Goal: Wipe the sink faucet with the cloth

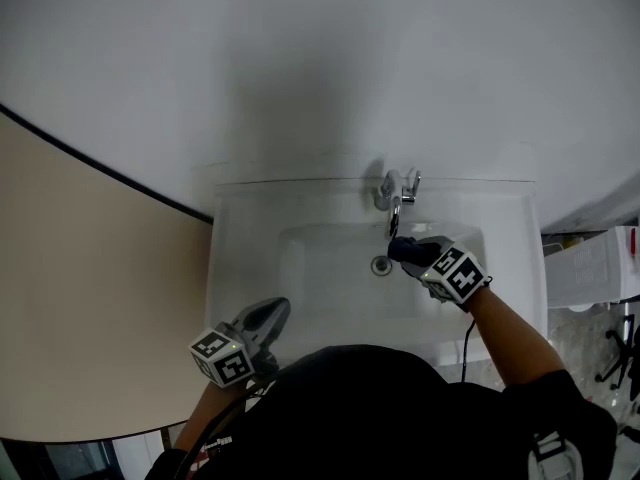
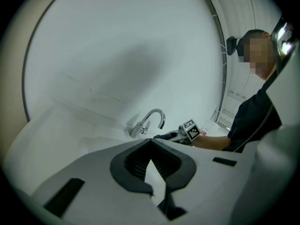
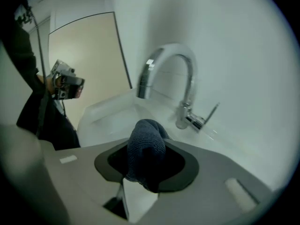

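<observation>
The right tongs [image 1: 402, 251] grip the cloth [image 3: 146, 151] by the faucet [image 3: 188, 90]; left tongs [image 1: 268, 316] closed, empty. Best press the cloth firmly on and rub along the curve.

Beige panel [image 1: 90, 298] at left, edged by dark strip. Plain white wall [image 1: 300, 58] above. White crate [image 1: 590, 268] far right, black stand legs [image 1: 620, 353] beside.

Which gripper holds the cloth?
The right gripper, by the faucet: its claw is shut on the dark cloth. The left gripper is shut and empty.
</observation>
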